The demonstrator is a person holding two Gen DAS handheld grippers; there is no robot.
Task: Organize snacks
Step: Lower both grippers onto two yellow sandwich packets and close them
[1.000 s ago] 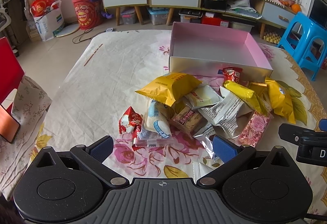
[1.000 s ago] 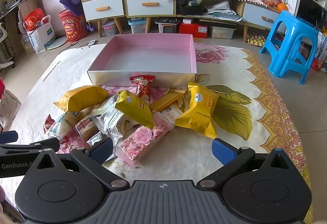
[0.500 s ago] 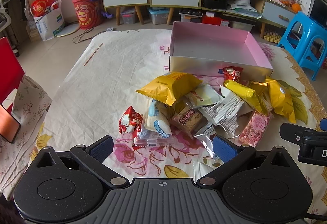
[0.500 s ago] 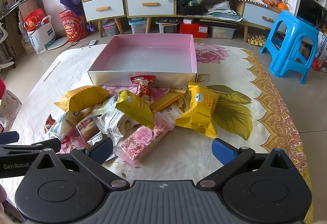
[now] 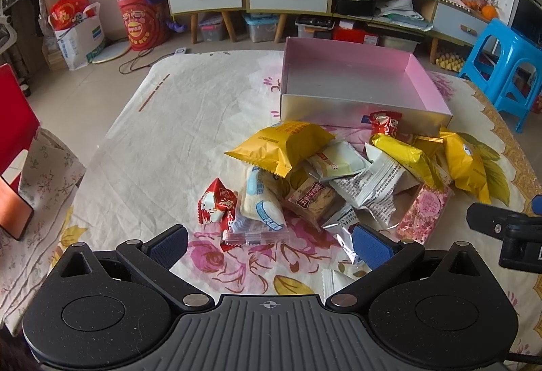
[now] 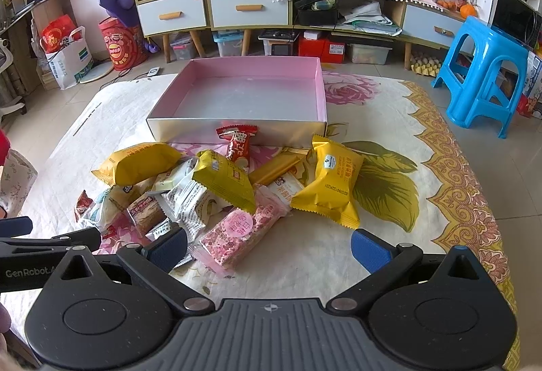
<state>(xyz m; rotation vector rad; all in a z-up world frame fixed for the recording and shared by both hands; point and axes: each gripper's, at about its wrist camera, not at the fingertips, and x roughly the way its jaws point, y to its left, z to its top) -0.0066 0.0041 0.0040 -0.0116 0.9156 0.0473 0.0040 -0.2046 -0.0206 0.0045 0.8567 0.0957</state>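
A pile of wrapped snacks lies on the flowered cloth in front of a pink-lined box (image 5: pixel 352 84) (image 6: pixel 250 96), which holds nothing. In the pile are a yellow packet (image 5: pixel 281 145) (image 6: pixel 135 162), a red candy wrapper (image 5: pixel 215 203), a white-blue pouch (image 5: pixel 261 201), a pink flowered bar (image 6: pixel 237 232) (image 5: pixel 423 211) and another yellow packet (image 6: pixel 333 181). My left gripper (image 5: pixel 269 244) hovers open just short of the pile's near edge. My right gripper (image 6: pixel 269 249) stands open too, the pink bar near its left finger. Each gripper's body shows at the edge of the other's view.
The cloth-covered table (image 5: pixel 162 147) falls off at the left toward a red chair (image 5: pixel 13 127). A blue stool (image 6: pixel 484 79) stands at the right. Cabinets and shelves (image 6: pixel 210 8) line the far wall, with bags (image 5: pixel 78 32) on the floor.
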